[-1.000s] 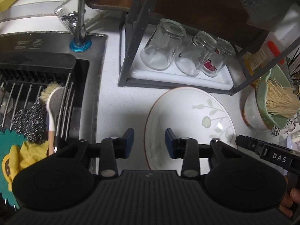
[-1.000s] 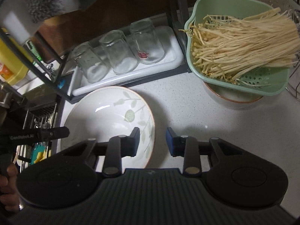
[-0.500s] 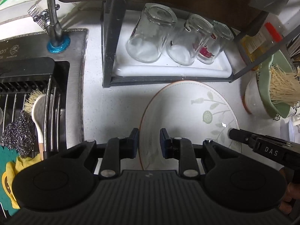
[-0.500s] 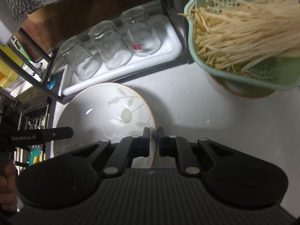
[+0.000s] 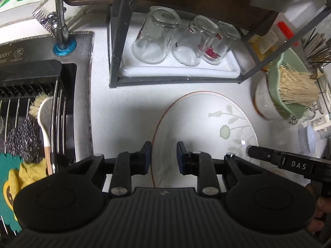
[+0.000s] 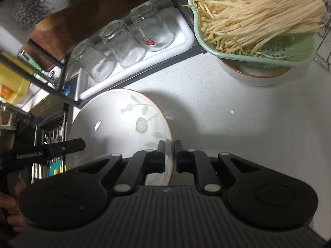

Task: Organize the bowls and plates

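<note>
A white plate with a green leaf pattern and a brown rim (image 5: 198, 122) lies on the white counter; it also shows in the right wrist view (image 6: 115, 124). My left gripper (image 5: 164, 158) straddles its left rim, jaws partly apart with a visible gap. My right gripper (image 6: 169, 157) is shut on the plate's right rim. A white bowl with a brown rim (image 6: 254, 76) stands to the right under a green colander of enoki mushrooms (image 6: 258, 18); the bowl also shows in the left wrist view (image 5: 266, 103).
A dark rack holds a white tray (image 5: 180, 70) with three upturned glasses (image 5: 157, 35) just behind the plate. The sink (image 5: 41, 95) with a drain rack, brush and steel wool lies to the left. A utensil holder (image 5: 318, 47) stands at far right.
Both grippers have closed in on the plate's rims; the right one has shut on the right rim. The left jaws narrowed, then widened slightly around the left rim.
</note>
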Demonstrator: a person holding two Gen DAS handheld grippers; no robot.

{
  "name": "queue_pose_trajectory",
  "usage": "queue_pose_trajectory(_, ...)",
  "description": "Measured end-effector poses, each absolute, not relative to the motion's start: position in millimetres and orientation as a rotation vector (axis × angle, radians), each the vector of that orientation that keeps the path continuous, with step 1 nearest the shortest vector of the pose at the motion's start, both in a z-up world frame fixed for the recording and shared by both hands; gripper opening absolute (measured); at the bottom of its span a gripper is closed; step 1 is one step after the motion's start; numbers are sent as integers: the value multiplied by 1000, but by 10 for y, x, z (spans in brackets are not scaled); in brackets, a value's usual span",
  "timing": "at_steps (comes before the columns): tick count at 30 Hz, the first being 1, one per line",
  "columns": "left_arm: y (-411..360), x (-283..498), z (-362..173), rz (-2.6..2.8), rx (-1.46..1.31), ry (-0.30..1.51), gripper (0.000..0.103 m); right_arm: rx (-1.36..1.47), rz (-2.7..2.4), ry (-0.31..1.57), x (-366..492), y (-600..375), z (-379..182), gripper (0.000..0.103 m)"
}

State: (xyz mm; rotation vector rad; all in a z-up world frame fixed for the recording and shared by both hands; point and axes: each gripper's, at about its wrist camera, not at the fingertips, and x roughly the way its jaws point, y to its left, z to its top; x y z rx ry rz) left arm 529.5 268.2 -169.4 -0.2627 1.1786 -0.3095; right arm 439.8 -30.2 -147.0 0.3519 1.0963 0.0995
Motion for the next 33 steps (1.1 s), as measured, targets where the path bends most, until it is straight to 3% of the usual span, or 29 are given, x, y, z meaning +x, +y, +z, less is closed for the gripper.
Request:
queue_pose_trajectory(20, 2204, 4847, -1133, -466, -271, 1096, 29, 451, 17, 1003, 3662, -829, -864, 12)
queue_pose_trajectory(33, 1748, 4391, -1045, -516, -178, 1107, 29, 486, -14, 1000, 3162, -1160, -902, 12)
